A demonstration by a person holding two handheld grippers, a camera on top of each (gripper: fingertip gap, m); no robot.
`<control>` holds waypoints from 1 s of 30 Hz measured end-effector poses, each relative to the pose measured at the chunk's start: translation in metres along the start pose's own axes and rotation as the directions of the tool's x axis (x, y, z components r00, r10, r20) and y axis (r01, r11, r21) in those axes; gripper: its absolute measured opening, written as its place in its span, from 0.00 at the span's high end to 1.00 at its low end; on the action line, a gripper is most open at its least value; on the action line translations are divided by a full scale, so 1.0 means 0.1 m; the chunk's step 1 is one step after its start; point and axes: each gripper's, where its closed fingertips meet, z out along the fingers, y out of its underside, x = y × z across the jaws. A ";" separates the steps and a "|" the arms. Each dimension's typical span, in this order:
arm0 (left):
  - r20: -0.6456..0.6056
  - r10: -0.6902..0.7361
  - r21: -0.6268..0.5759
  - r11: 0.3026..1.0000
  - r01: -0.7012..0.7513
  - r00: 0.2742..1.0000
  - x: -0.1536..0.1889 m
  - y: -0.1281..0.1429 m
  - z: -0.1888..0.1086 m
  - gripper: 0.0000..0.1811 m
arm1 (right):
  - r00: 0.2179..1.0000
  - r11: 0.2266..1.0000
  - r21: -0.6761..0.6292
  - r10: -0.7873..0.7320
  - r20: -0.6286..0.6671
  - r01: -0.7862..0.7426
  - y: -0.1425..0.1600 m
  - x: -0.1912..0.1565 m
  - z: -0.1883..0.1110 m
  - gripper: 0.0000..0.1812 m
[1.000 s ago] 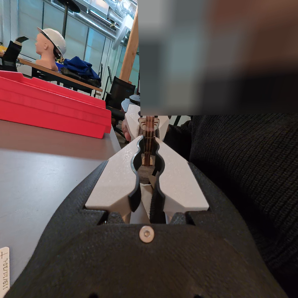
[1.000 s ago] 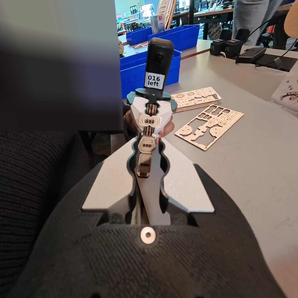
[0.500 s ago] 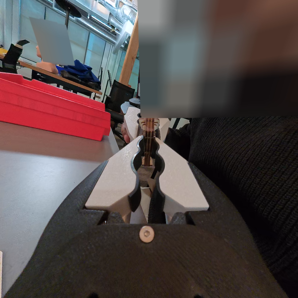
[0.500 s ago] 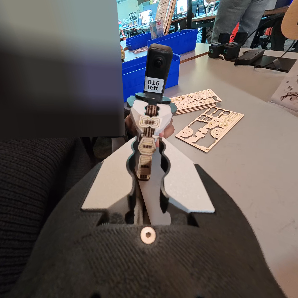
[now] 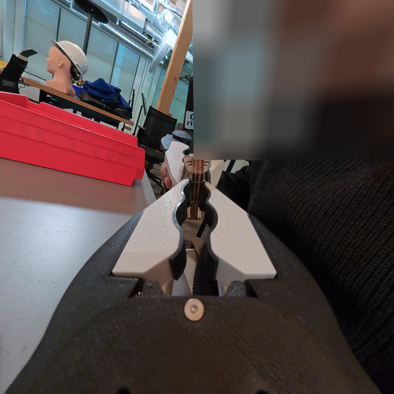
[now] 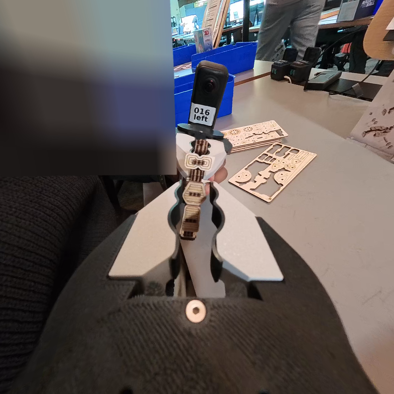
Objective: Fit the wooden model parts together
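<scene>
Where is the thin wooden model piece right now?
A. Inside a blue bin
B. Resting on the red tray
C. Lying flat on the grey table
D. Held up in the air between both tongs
D: the wooden model piece hangs above the table edge, pinched at one end by the left tongs and at the other by the right tongs.

Each gripper, the left gripper [image 5: 195, 185] and the right gripper [image 6: 193, 187], has two pale grey wedge-shaped fingers [image 5: 155, 230] lined with wavy black pads, set in a textured black body with one silver hex screw [image 5: 194, 309] at its centre. A black stick camera [image 6: 207, 89] with a white label stands on the left one. The person wears a black ribbed knit sweater [image 5: 330, 234].
</scene>
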 end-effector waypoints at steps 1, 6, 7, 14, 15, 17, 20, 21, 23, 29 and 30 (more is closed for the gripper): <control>0.001 -0.003 0.001 1.000 0.003 1.000 0.00 0.00 0.00 0.96 | 1.000 1.000 0.000 0.001 -0.001 -0.001 0.00 0.00 0.00 0.87; 0.000 -0.032 0.003 0.999 0.032 1.000 -0.02 0.01 0.01 0.96 | 1.000 1.000 0.003 0.006 -0.009 -0.006 0.01 0.01 0.00 0.88; 0.000 -0.038 0.002 0.999 0.038 0.999 -0.02 0.01 0.00 0.96 | 1.000 1.000 0.001 -0.001 -0.015 0.001 0.01 0.02 0.00 0.88; -0.009 -0.062 0.004 0.998 0.062 0.998 -0.02 0.01 0.01 0.96 | 0.999 1.000 0.004 -0.013 -0.030 0.013 0.01 0.01 -0.01 0.88; -0.011 -0.063 0.004 0.998 0.063 0.998 -0.01 0.01 0.02 0.96 | 0.999 1.000 0.004 -0.016 -0.031 0.017 0.01 0.01 -0.01 0.88; -0.013 -0.069 0.003 0.998 0.069 0.998 -0.01 0.01 0.02 0.96 | 0.999 1.000 0.001 -0.026 -0.035 0.026 0.01 0.01 -0.02 0.88; -0.011 -0.072 0.002 0.997 0.072 0.997 -0.02 0.02 0.02 0.96 | 0.999 1.000 -0.006 -0.023 -0.036 0.023 0.02 0.01 -0.01 0.89; -0.010 -0.073 0.000 0.997 0.073 0.997 -0.02 0.02 0.02 0.96 | 0.999 1.000 -0.009 -0.028 -0.037 0.027 0.02 0.01 -0.02 0.89; -0.018 -0.076 -0.001 0.997 0.076 0.997 -0.01 0.02 0.03 0.96 | 0.999 0.999 -0.012 -0.039 -0.031 0.039 0.01 0.00 -0.02 0.89; -0.018 -0.081 0.006 0.997 0.082 0.997 -0.01 0.01 0.02 0.96 | 0.999 1.000 -0.008 -0.026 -0.024 0.026 0.01 -0.01 -0.02 0.89; -0.018 -0.080 0.005 0.997 0.080 0.997 -0.01 0.01 0.02 0.96 | 0.999 1.000 -0.008 -0.026 -0.023 0.026 0.01 -0.01 -0.02 0.89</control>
